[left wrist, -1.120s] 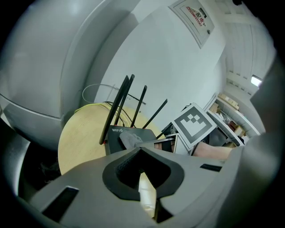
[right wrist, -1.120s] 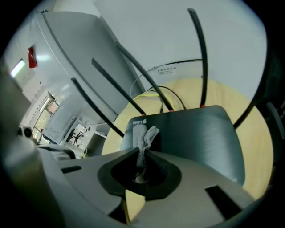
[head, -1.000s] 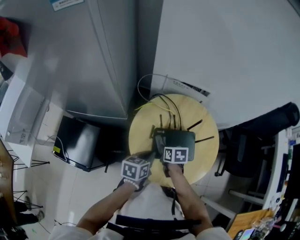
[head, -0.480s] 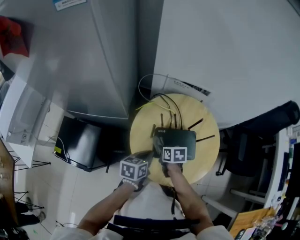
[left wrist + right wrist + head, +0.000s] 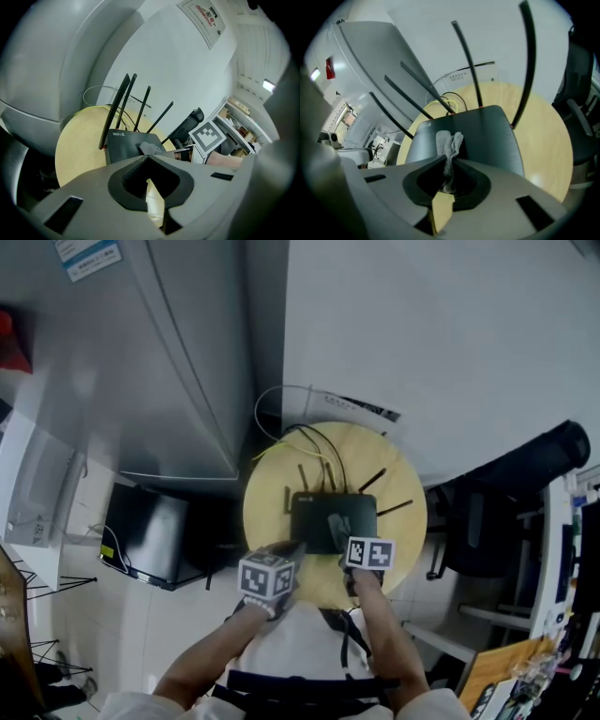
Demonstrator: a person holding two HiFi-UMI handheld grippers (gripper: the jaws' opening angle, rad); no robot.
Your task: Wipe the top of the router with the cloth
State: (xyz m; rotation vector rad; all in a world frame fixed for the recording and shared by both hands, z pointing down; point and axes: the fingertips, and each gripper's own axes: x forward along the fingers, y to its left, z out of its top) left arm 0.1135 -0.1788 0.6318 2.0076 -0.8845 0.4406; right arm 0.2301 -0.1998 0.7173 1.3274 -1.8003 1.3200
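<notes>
Grey cloth (image 5: pixel 449 143): one item, pinched in my right gripper (image 5: pixel 449 161), whose jaws are closed on its lower end. The loose end lies mid-top on the router (image 5: pixel 314 512).

Router: black, flat on the round wooden table (image 5: pixel 405 521). Antennas (image 5: pixel 467 61) are raised along its far edge, and cables (image 5: pixel 323 442) trail off behind.

Left gripper (image 5: pixel 147 158): jaws together, nothing between them, parked by the router's near left corner. I cannot tell whether it touches the casing.

Hazards, as I judge them:
- Only a thin fold is clamped, so a firm drag may pull the cloth free.
- Nothing pins the router, so a forward stroke may slide it and tug the cables.
- A long stroke may snag an antenna.

Change since a second ago:
- The cloth and right gripper have shifted from the left part of the top towards its middle and right.
- The left gripper is about where it was.
- My head camera has swung slightly.
</notes>
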